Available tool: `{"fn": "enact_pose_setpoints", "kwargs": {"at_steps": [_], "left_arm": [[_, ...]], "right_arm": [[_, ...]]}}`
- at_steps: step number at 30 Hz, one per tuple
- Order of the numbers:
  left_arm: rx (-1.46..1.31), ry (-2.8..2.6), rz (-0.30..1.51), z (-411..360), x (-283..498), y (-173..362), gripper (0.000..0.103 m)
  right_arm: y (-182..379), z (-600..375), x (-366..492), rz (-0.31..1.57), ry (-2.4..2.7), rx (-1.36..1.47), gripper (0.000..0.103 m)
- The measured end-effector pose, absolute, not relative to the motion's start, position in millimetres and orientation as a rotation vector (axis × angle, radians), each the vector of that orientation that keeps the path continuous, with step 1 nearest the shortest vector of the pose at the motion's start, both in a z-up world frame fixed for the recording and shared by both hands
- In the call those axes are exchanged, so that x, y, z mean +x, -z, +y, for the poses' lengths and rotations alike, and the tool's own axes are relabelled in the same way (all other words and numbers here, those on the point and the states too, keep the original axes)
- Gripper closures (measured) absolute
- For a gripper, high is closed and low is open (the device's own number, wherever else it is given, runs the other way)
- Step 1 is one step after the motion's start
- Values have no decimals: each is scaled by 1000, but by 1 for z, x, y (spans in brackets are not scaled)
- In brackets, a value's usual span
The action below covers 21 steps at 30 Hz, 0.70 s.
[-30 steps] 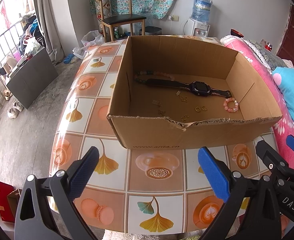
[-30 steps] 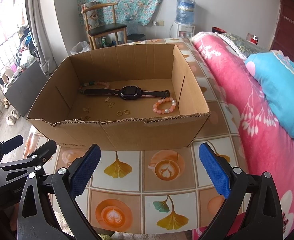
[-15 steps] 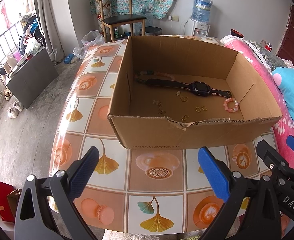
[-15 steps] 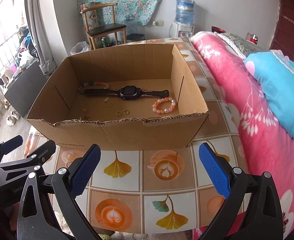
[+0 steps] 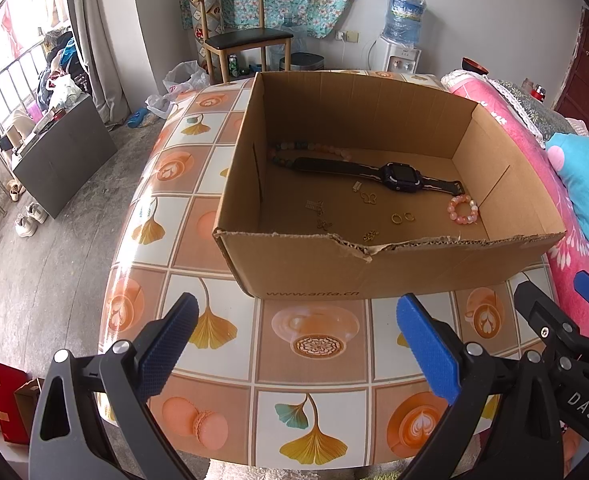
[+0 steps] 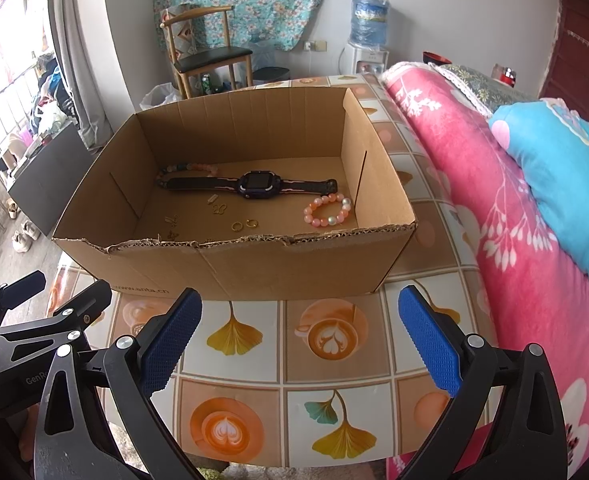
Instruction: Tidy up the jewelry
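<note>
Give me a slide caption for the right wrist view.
Open right gripper hovers before a cardboard box holding a smartwatch, pink bead bracelet and gold rings.

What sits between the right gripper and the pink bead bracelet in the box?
The cardboard box's torn near wall and bare tablecloth, seen in the right wrist view.

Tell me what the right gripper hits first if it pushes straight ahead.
Probably the near wall of the box. The right gripper is open above the table and aimed at that wall, with nothing between; its height is hard to judge.
</note>
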<state>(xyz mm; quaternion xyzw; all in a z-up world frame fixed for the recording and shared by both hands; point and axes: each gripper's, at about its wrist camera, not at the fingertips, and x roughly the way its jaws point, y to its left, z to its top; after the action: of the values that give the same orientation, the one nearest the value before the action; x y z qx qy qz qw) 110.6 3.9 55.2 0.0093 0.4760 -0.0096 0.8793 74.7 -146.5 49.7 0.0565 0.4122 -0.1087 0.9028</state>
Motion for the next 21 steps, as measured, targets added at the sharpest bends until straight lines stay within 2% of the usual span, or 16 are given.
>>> {"fn": "enact_pose_setpoints", "kwargs": {"at_steps": [21], "left_arm": [[19,21,993,4,111,-55,6]], "right_arm": [[-50,-148,76,853,220,115,8]]}}
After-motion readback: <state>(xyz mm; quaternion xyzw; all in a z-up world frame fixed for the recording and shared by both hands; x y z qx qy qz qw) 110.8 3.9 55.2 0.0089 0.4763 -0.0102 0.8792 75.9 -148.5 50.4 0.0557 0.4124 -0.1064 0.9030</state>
